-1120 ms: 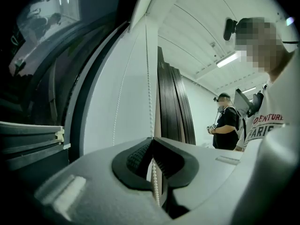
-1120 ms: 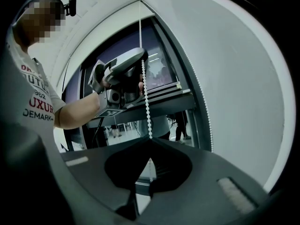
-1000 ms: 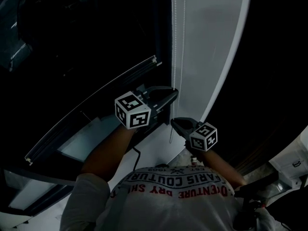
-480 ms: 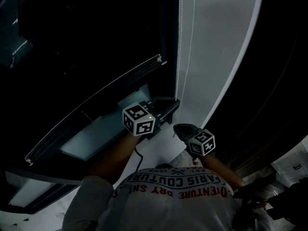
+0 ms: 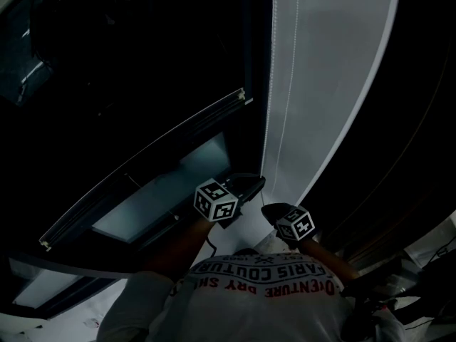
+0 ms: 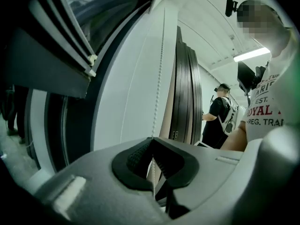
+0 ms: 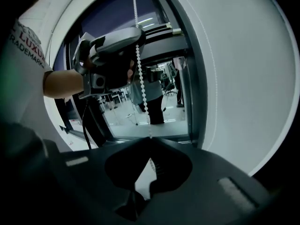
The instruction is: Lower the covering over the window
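Note:
The blind's bottom rail (image 5: 142, 166) slants across the dark window, and its edge (image 6: 70, 46) fills the upper left of the left gripper view. A white bead chain (image 5: 273, 84) hangs in a loop against the pale wall panel (image 5: 335, 84). My left gripper (image 5: 258, 182) is shut on the chain (image 6: 161, 74), which runs down into its closed jaws (image 6: 153, 146). Just below it, my right gripper (image 5: 266, 208) is shut on the same chain (image 7: 139, 78), which drops from the left gripper (image 7: 137, 34) into the right gripper (image 7: 150, 149).
A dark window frame post (image 5: 253, 63) stands beside the chain. A person in black (image 6: 218, 116) stands farther back in the room, and another figure (image 7: 152, 97) shows through the glass. A cable (image 7: 86, 121) trails from the left gripper.
Both grippers have come down along the chain toward my body, the right staying just beneath the left. More chain shows above them.

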